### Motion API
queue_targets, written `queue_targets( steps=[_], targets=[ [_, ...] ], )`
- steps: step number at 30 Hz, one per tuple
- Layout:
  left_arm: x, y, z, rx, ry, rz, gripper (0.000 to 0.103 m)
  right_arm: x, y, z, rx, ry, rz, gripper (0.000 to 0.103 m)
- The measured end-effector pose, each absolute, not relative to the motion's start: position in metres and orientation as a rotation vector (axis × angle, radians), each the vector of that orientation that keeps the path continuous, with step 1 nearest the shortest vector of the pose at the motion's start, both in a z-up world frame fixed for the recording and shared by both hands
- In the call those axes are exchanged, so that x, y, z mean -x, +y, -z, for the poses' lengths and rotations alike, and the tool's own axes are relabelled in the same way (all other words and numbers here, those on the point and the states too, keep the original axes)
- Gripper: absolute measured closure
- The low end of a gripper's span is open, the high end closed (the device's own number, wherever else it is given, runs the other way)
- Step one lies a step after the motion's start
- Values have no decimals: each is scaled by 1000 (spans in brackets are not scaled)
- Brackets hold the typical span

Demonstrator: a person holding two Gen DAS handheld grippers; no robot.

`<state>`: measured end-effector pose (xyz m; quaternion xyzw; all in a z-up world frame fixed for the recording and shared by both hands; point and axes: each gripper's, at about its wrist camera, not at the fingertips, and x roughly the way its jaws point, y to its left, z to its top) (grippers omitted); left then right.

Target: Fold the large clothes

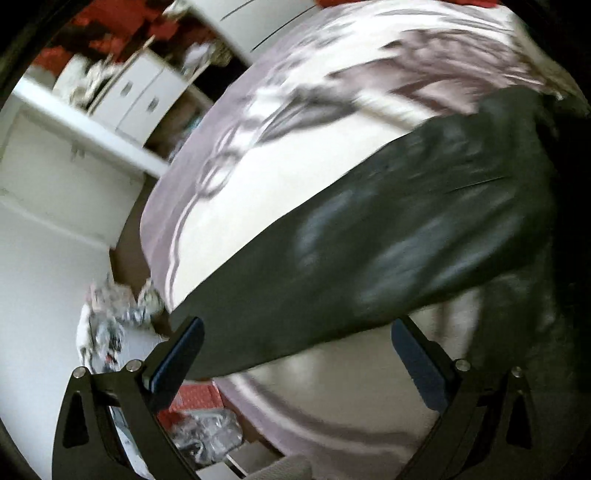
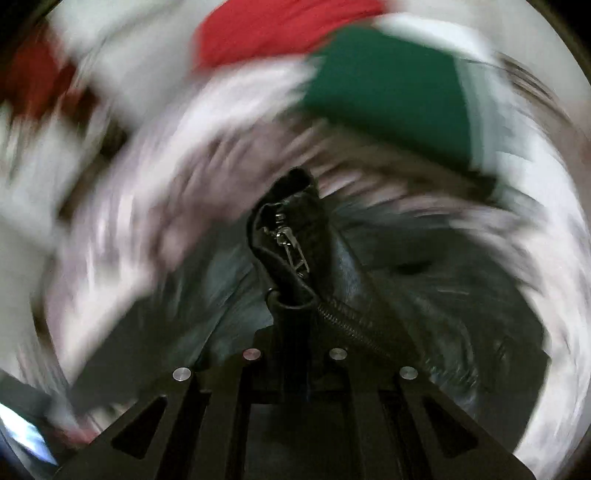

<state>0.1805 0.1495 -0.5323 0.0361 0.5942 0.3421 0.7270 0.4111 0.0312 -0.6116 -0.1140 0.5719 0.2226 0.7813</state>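
A black zip-up jacket point(image 1: 388, 243) lies stretched across a bed with a mauve and white patterned cover point(image 1: 280, 173). My left gripper point(image 1: 295, 332) is open just above the jacket's near edge, its blue-padded fingers point(image 1: 177, 354) wide apart and holding nothing. My right gripper point(image 2: 293, 302) is shut on the jacket's zipper edge point(image 2: 291, 236), with the metal zip pull hanging in front. The rest of the jacket point(image 2: 424, 317) spreads below it. The right wrist view is heavily motion-blurred.
White drawers and a white shelf point(image 1: 122, 96) stand left of the bed. Crumpled clutter point(image 1: 114, 317) and a red box point(image 1: 195, 398) lie on the floor beside it. A green item point(image 2: 391, 96) and a red one point(image 2: 266, 29) lie further up the bed.
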Motion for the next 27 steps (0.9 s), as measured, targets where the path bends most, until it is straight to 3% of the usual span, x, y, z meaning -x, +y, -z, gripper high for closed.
queue_targets(
  steps=[4,7,8,10,15,22,25,27],
  targets=[
    [-163,179,537,4,1319,-748,0,-375,84,670,487,1270,-489,94],
    [-158,186,539,61,1331,-720,0,-378,65,657,276,1368,-496,87],
    [-156,190,539,85,1339,-709,0,-379,46,645,144,1413,-517,70],
    [-154,189,537,119,1352,-693,0,-373,0,617,-66,1441,-501,52],
    [-145,192,538,116,1373,-696,0,-316,-128,578,-161,1461,-120,52],
    [-127,195,552,165,1440,-761,0,-283,-227,642,-123,1543,148,53],
    [-120,200,562,231,1494,-784,0,-284,-269,653,-269,1450,270,82],
    [-112,212,566,406,1497,-768,0,-280,-281,663,-354,1479,266,84]
  ],
)
